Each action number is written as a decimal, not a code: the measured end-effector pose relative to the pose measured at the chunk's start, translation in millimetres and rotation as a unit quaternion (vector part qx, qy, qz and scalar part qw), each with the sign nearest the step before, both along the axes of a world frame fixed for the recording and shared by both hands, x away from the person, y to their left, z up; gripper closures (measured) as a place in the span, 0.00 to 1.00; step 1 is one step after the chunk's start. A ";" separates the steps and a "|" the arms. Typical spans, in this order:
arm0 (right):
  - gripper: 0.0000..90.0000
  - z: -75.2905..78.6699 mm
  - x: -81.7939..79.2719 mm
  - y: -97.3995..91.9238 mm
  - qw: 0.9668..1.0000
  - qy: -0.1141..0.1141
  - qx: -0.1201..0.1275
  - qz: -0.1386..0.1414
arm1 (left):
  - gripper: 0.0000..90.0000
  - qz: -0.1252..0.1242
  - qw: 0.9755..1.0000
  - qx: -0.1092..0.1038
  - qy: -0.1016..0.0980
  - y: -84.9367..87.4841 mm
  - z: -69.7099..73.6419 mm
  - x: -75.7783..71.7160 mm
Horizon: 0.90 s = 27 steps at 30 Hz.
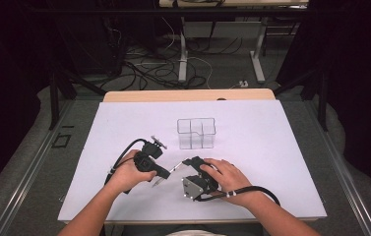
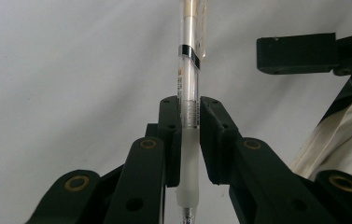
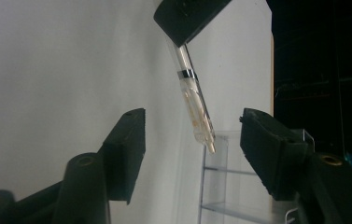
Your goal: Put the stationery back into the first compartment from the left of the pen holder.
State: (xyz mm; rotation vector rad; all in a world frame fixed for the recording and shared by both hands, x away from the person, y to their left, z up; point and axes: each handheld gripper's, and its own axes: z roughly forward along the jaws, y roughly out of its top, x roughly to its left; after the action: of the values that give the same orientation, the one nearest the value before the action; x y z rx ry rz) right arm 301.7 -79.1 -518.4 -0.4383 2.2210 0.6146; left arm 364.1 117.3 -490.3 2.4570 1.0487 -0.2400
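Handover work looks partway done: the left gripper [image 1: 159, 178] already pinches a clear-barrelled pen [image 2: 188, 100] at its frosted grip section, jaws pressed tight on it, and holds it above the white table [image 1: 271, 147]. To its right, the right gripper [image 3: 190, 154] stands with jaws spread either side of the pen's capped end [image 3: 197, 109], pads not touching it. What seems left, judging by the layout, is closing on that end and carrying the pen to the clear plastic organizer [image 1: 196, 132], which stands empty farther back. Pen itself: transparent body, black band near the cap, printed text along the barrel, and a clear clip.
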 end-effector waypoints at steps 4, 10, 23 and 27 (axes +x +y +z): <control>0.55 -3.1 0.4 7.1 0.999 -0.016 -0.028 0.016 | 0.88 0.000 1.000 0.000 0.003 1.1 -0.5 0.6; 0.63 -8.0 2.0 14.3 0.997 -0.049 -0.048 0.027 | 0.88 0.001 1.000 -0.001 0.005 1.0 -0.2 0.8; 0.74 -11.8 6.9 25.8 0.995 -0.061 -0.070 0.033 | 0.88 0.001 1.000 -0.007 0.007 0.7 0.1 0.9; 0.75 -12.9 7.9 27.9 0.994 -0.062 -0.081 0.037 | 0.88 -0.001 1.000 -0.009 0.008 0.7 0.4 0.9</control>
State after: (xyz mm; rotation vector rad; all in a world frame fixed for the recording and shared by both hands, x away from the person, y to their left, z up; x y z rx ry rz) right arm 309.6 -51.3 -531.3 -0.6276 2.1502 0.4347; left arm 365.0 118.1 -489.9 2.4433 1.0465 -0.2684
